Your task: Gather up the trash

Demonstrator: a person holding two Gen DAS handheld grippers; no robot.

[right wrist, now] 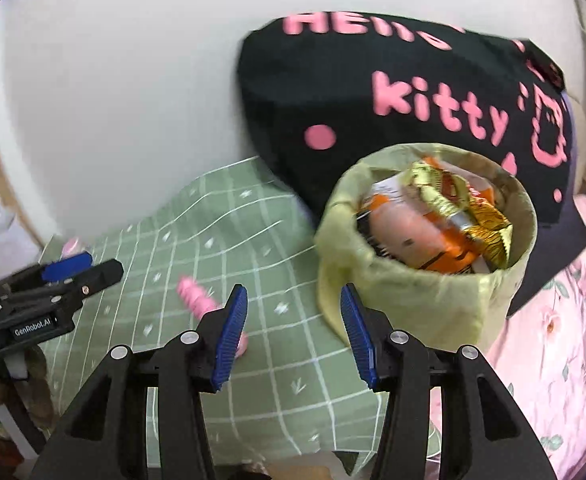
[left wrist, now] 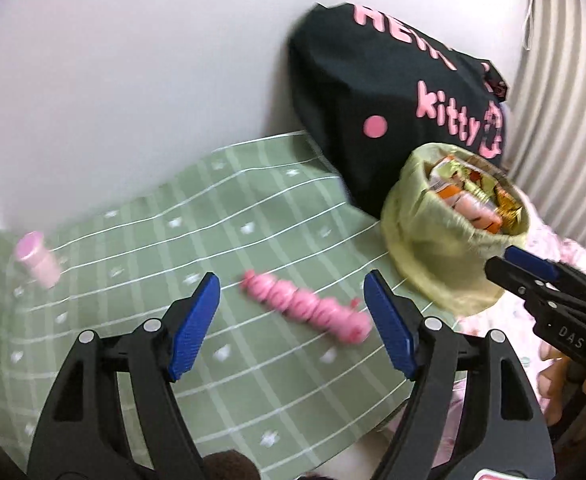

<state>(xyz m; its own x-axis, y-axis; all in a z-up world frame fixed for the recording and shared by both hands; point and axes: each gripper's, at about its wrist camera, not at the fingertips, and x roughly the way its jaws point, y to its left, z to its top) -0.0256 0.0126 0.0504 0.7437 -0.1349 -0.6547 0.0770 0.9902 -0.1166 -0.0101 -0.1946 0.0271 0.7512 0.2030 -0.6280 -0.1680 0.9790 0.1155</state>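
A small bin lined with a yellow-green bag (left wrist: 445, 256) (right wrist: 413, 296) stands on the right, full of orange and gold wrappers (left wrist: 473, 200) (right wrist: 445, 216). A pink ribbed piece (left wrist: 309, 308) (right wrist: 195, 294) lies on the green checked cloth (left wrist: 153, 232) (right wrist: 261, 360). A small pink bottle (left wrist: 39, 258) (right wrist: 73, 246) lies at the cloth's far left. My left gripper (left wrist: 291, 284) (right wrist: 103, 264) is open and empty, just short of the pink ribbed piece. My right gripper (right wrist: 293, 292) (left wrist: 509, 262) is open and empty, close to the bin's near side.
A black bag with pink "Hello kitty" lettering (left wrist: 373, 80) (right wrist: 373, 80) leans on the white wall behind the bin. Pink floral bedding (right wrist: 565, 340) lies to the right. Ribbed white slats (left wrist: 565, 100) stand at the far right.
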